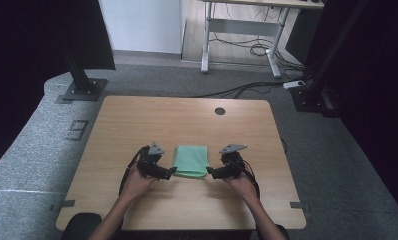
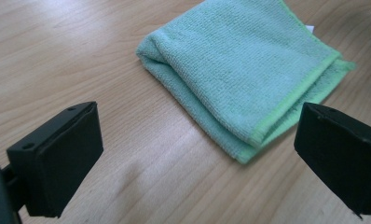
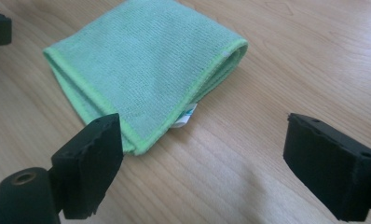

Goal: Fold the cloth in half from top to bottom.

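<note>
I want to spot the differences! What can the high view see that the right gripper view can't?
The high view alone takes in the person's hands, both whole grippers, left and right, the table's full outline, the grey floor and a desk frame behind.

The right gripper view alone catches the white tag poking out under the cloth's corner, and the weave up close.

Both share the folded green cloth on the wooden table, with the right gripper open beside it.

Location: laboratory recording bay.
Black curtains (image 1: pixel 32 35), bolted frame posts (image 1: pixel 79 75), floor cables (image 1: pixel 247 89) and grey carpet (image 1: pixel 32 145) surrounded the worktop (image 1: pixel 137 115).
</note>
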`<state>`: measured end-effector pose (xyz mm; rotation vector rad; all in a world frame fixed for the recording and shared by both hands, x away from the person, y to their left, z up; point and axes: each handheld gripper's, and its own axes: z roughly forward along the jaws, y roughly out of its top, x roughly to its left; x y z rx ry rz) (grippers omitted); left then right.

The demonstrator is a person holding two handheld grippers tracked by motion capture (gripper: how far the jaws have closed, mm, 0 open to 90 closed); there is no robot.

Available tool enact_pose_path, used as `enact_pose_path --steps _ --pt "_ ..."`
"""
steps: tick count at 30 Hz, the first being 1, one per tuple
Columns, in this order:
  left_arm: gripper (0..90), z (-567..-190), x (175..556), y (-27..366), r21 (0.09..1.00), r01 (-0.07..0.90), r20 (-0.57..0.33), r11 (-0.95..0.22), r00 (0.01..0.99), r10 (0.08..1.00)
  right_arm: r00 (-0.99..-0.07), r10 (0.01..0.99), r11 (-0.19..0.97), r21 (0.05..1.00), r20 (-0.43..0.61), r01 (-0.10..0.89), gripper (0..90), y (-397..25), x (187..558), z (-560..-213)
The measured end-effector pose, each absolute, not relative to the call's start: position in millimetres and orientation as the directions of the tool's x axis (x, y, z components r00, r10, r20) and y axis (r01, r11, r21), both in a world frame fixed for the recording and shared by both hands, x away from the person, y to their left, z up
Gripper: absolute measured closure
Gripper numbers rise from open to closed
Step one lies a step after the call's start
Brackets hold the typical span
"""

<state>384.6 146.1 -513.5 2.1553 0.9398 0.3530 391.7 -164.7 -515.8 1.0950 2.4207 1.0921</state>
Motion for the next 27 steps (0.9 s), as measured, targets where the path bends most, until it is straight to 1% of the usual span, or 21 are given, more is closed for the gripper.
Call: enact_pose_path --steps 6,16,27 --pt "0.5 -505.5 375.5 154.8 0.741 0.494 -0.027 -0.455 0.699 0.715 -0.683 0.729 0.445 0.732 0.038 0.516 7.2 -173.1 382.0 -507.6" --pt "0.0 -496.2 358.7 169.4 0.75 0.462 0.021 -0.472 0.698 0.716 -0.678 0.735 0.453 0.738 0.009 0.501 0.3 -188.9 365.7 -497.8" --pt "0.0 -502.1 344.0 190.3 0.746 0.47 0.036 -0.471 0.679 0.734 -0.66 0.751 0.441 0.745 -0.001 0.501 0.0 -207.7 349.0 -498.7"
